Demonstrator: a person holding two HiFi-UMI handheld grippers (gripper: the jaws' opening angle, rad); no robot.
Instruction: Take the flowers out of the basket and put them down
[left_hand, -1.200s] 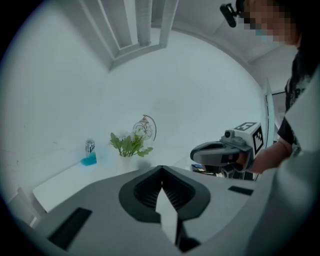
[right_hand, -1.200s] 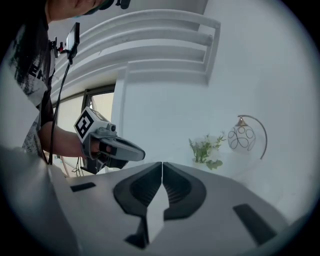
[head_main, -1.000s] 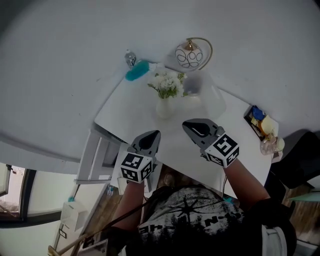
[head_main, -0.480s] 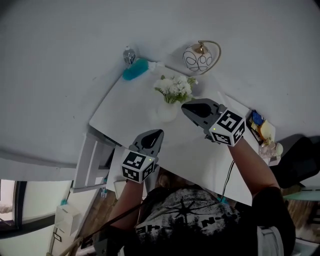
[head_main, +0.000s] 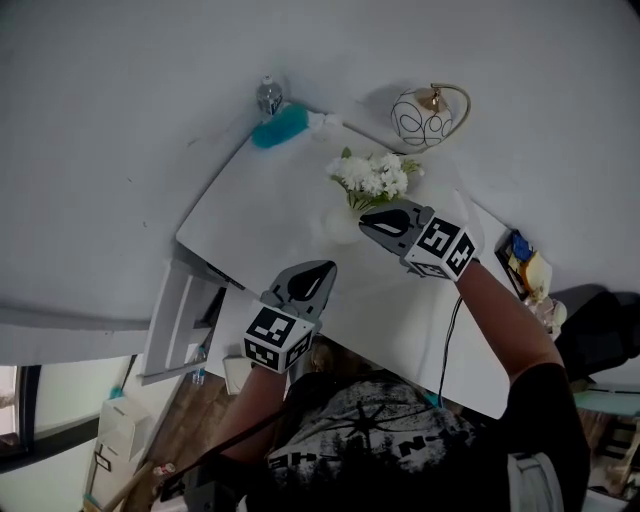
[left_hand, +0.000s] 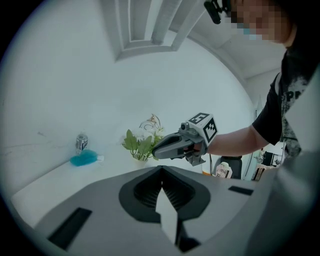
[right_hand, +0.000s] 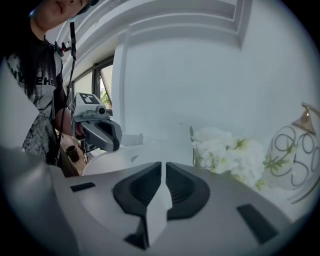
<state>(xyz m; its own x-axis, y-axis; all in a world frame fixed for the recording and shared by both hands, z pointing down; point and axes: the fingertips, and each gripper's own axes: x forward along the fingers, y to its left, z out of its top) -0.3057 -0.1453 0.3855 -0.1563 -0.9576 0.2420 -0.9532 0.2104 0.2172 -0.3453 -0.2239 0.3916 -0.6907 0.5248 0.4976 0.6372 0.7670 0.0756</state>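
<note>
White flowers (head_main: 375, 176) with green leaves stand in a white basket (head_main: 338, 228) at the far side of the white table (head_main: 260, 205). My right gripper (head_main: 364, 222) is shut and empty, its tips just in front of the bunch and beside the basket. In the right gripper view the blooms (right_hand: 226, 155) fill the space just right of the closed jaws (right_hand: 163, 165). My left gripper (head_main: 327, 267) is shut and empty, hanging over the table's near part, apart from the flowers (left_hand: 141, 145). It looks at the right gripper (left_hand: 156, 150) from behind.
A teal object (head_main: 281, 127) and a small can (head_main: 268, 97) lie at the table's far left corner. A round wire ornament (head_main: 427, 113) stands behind the flowers. Small items (head_main: 525, 262) sit at the right end. A white unit (head_main: 180, 320) stands left of the table.
My right gripper has travelled from the table's near middle to the flowers and tilted downward. The left gripper has shifted a little forward. Both stayed shut.
</note>
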